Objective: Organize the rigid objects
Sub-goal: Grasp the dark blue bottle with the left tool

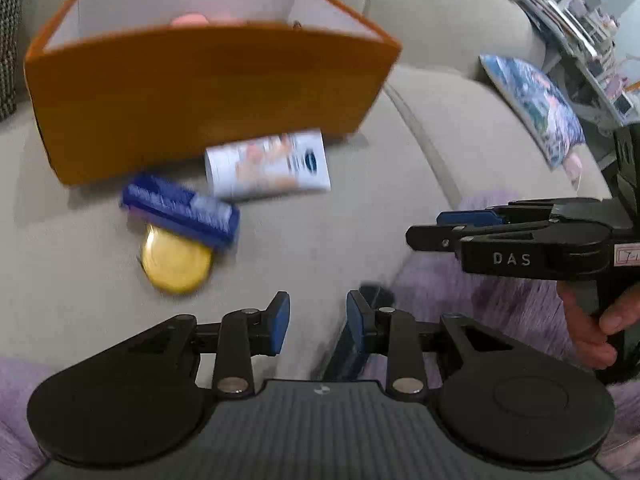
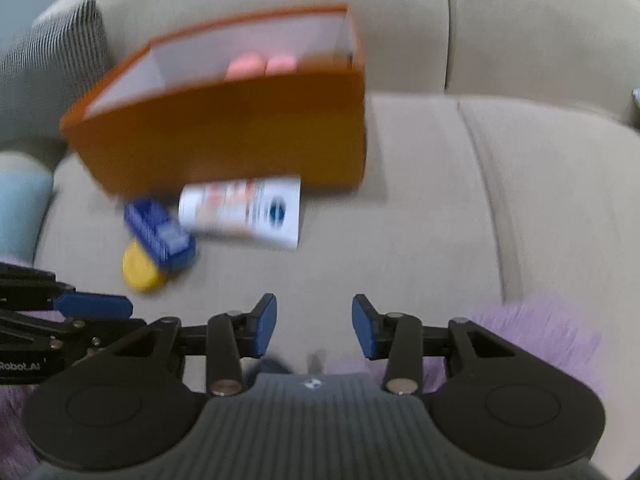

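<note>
An orange box (image 1: 200, 96) with a white inside stands on the beige sofa seat; pink things (image 1: 192, 20) show over its rim. It also shows in the right wrist view (image 2: 240, 128). In front of it lie a white tube (image 1: 268, 164) (image 2: 244, 210), a blue box (image 1: 180, 210) (image 2: 160, 230) and a gold round lid (image 1: 176, 262) (image 2: 138, 268) partly under the blue box. My left gripper (image 1: 318, 322) is open and empty, short of these things. My right gripper (image 2: 314, 326) is open and empty; it also shows at the right of the left wrist view (image 1: 460, 228).
A purple fuzzy cloth (image 1: 500, 292) (image 2: 540, 328) lies at the seat's near edge. A patterned cushion (image 1: 536, 108) leans at the right, a striped cushion (image 2: 52, 64) at the left. A cluttered shelf (image 1: 588, 40) stands beyond the sofa.
</note>
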